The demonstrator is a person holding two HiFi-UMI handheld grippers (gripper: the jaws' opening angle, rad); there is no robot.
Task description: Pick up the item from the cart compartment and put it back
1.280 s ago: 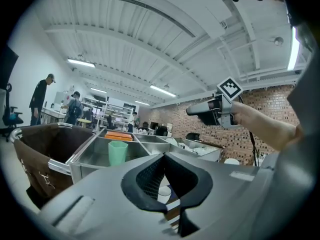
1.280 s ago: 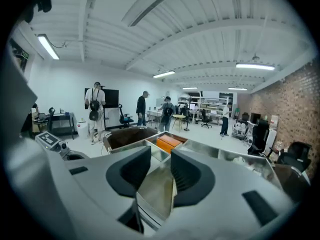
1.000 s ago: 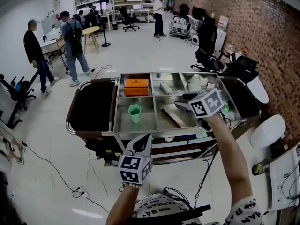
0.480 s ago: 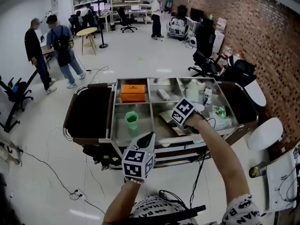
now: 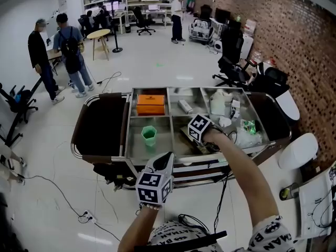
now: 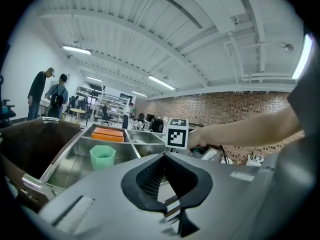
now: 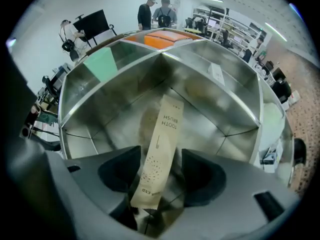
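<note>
Steel cart tray (image 5: 170, 152): six compartments, two rows of three.

Near row:
- Left: one green cup (image 5: 149, 135), upright.
- Middle: one toothbrush packet (image 7: 160, 146), a flat paper sleeve lying on the compartment floor.
- Right: clear bags with a green-printed packet (image 5: 247, 126).

Far row:
- Left: one orange box (image 5: 150, 104).
- Middle: one small white box (image 5: 184, 106).
- Right: one white jug (image 5: 219, 102).

Right gripper (image 7: 160, 178): reaches down into the near middle compartment. Its jaws are wide apart, one on each side of the packet's near end, and neither pad presses on it (open, nothing gripped). The steel divider walls rise close on the left, right and far sides of the packet. The cup sits just beyond the left wall.

Left gripper (image 5: 166, 158): hangs just near of the cart's near edge, outside the tray. Jaws are together, nothing between them.

Surroundings: white floor and a brick wall at right. Three people stand in the background, two at far left (image 5: 71, 49) and one at the far end (image 5: 177, 17). One round wooden table (image 5: 98, 34) stands near the pair, and there are black office chairs at right.
</note>
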